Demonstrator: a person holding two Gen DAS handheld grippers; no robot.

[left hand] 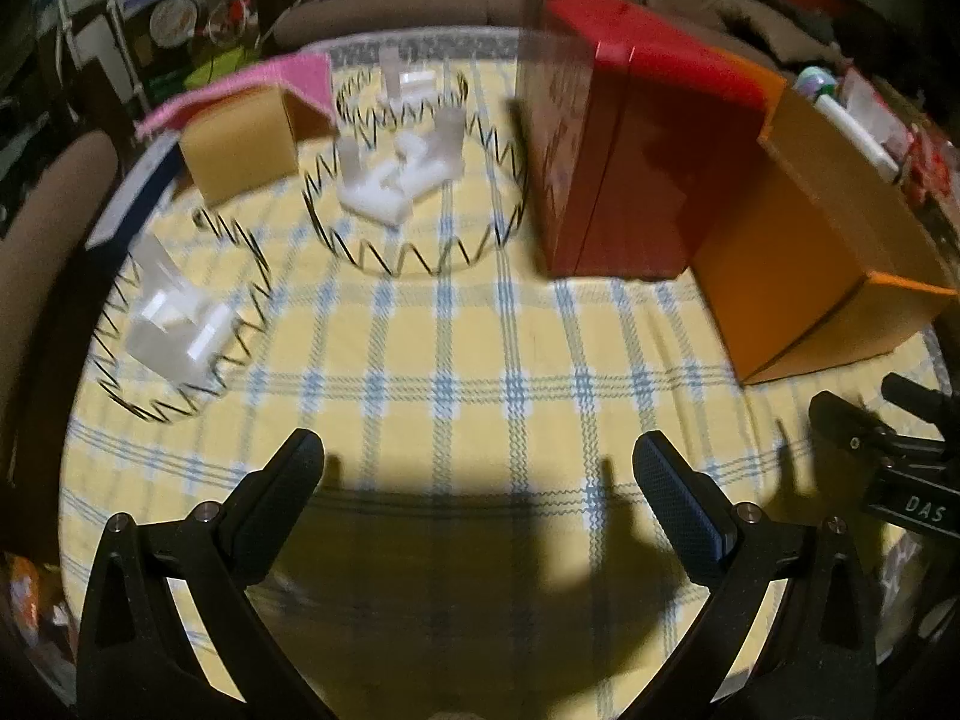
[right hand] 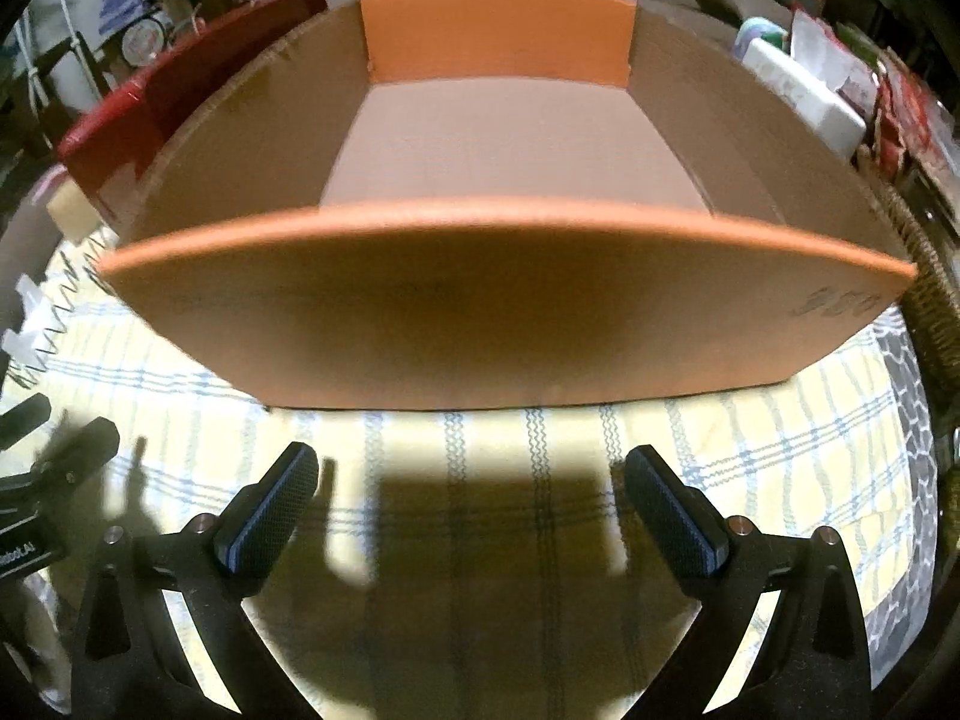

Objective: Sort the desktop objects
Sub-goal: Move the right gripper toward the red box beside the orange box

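Yellow-and-blue checked cloth covers the counter [left hand: 456, 324]. White plastic pieces [left hand: 390, 174] sit inside a black zigzag wire ring [left hand: 414, 252], far left of centre; more lie in a second ring [left hand: 180, 324]. An open, empty orange cardboard box [right hand: 510, 138] stands right, beside a red box [left hand: 630, 150]. Left gripper [left hand: 477, 468] and right gripper [right hand: 471, 480] hang spread wide, holding nothing. Best approach: come down over one piece, clear of the wire.

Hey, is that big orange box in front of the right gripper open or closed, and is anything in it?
Open and apparently empty: the orange box has no lid, showing bare floor.
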